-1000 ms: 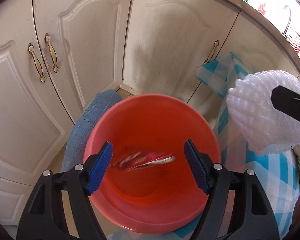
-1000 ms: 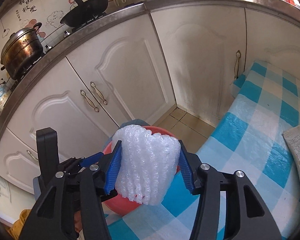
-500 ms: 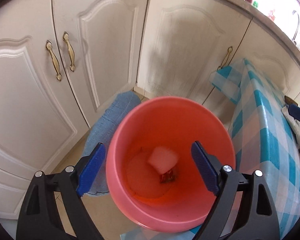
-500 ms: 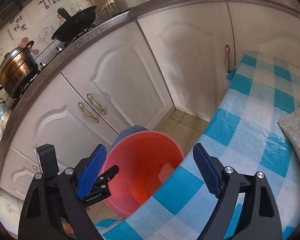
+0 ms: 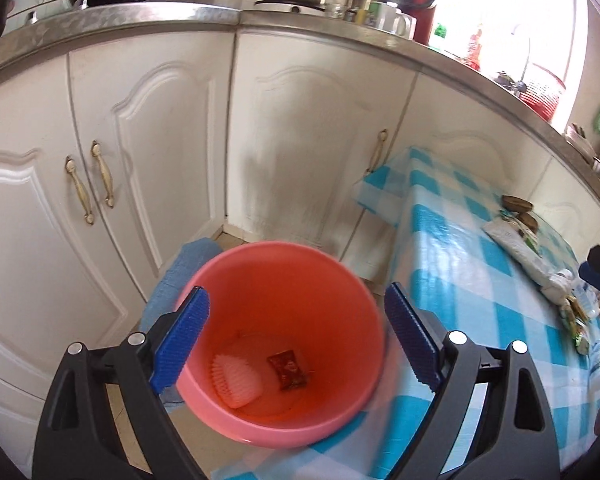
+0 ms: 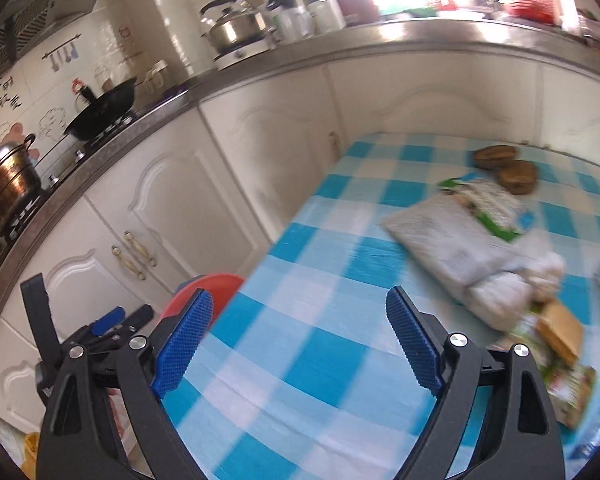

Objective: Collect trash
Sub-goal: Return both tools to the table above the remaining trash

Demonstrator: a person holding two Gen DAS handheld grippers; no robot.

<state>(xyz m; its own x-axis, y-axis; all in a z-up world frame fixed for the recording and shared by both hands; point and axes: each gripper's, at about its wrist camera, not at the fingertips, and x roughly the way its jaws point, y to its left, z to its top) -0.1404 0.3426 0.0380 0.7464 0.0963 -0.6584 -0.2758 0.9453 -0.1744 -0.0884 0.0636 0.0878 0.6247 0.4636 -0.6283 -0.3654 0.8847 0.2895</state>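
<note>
Down in the bucket [image 5: 300,300]: foam net [image 5: 236,380] and red sachet [image 5: 288,370], so two bits of trash binned already. Left tongs [image 5: 296,320] over the bucket, wide, just been opening, nothing between. Right tongs [image 6: 300,320] same deal, just been opening, wide and empty, aimed across the checked table [image 6: 320,360] at the pile not yet binned: grey bag [image 6: 452,240], green packet [image 6: 488,204] on it, wrappers [image 6: 560,340] nearer the right edge. Looks like the gap between drops, lining up the next pick. Probably calls for lowering the right tongs onto one loose piece, wrappers looking nearest, pinching a thin edge, then carrying it to the bucket beside the table's left edge. Flat stuff on cloth, so could slip or snag. Pretty blurry, can't tell what half the pile is.
</note>
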